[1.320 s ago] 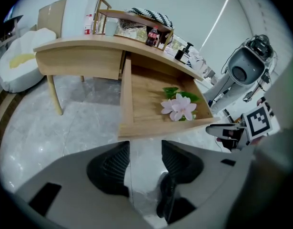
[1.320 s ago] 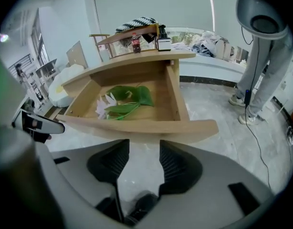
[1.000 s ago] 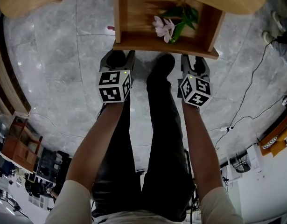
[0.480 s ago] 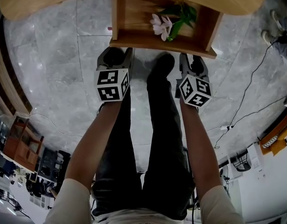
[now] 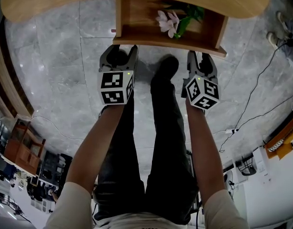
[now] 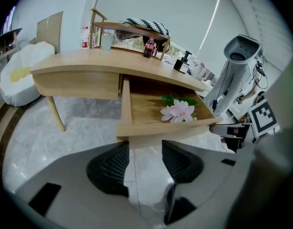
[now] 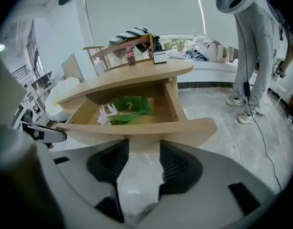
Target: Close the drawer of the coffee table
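Drawer (image 5: 151,37) has slid a little further under the coffee table (image 5: 51,1) since a second ago, but it's only partly in. Grey marble floor (image 5: 55,66) all round, cables (image 5: 253,94) trailing off right. Left gripper (image 5: 118,49) and right gripper (image 5: 199,56) sit at the drawer front, jaws apart, nothing between. Pink flower (image 5: 167,22) lies inside.

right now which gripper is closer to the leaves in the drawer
Right. The right gripper faces the drawer front nearly in line with the leaves; the left gripper is at its opposite end.

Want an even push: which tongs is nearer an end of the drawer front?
The left tongs, at the drawer front's left corner; the right tongs sits further in from its end.
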Motion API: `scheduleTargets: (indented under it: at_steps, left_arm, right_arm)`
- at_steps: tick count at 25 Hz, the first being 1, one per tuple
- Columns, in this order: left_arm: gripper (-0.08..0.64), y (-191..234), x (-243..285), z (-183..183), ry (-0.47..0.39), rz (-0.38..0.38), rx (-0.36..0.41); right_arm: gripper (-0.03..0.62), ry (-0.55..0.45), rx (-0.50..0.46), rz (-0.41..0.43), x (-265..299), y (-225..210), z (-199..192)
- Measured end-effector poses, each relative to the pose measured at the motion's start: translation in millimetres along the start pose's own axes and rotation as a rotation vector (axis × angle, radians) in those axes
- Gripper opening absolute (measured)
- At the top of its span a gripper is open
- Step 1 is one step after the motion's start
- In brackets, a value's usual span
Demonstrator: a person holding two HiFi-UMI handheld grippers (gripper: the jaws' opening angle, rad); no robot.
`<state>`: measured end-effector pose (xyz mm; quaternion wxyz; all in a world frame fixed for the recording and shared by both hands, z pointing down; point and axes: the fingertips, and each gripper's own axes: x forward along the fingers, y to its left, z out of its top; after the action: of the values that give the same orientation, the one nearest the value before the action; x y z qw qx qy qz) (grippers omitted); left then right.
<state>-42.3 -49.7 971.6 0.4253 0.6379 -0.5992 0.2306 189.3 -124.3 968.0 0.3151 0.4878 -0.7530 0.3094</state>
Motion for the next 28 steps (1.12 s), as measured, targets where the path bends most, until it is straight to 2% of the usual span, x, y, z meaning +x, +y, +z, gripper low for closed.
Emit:
scheduleTargets:
  at_steps: [4, 22, 28]
  left_arm:
    - [0.229, 2.7, 3.8, 19.7, -0.021, 0.01, 0.001]
    - [0.23, 14.7, 24.5, 71.6, -0.07, 0.035, -0.015]
    - [0.23, 17.0, 33.8, 86.0, -0.095, 0.046, 0.02]
  right_arm:
    - [0.218, -0.023, -0.008, -0.002, 6.4, 0.6, 19.5]
    - [0.224, -0.085, -0.021, 0.029, 29.1, 3.1, 64.2]
    - [0.224, -0.112, -0.033, 0.035, 39.4, 1.1, 77.7]
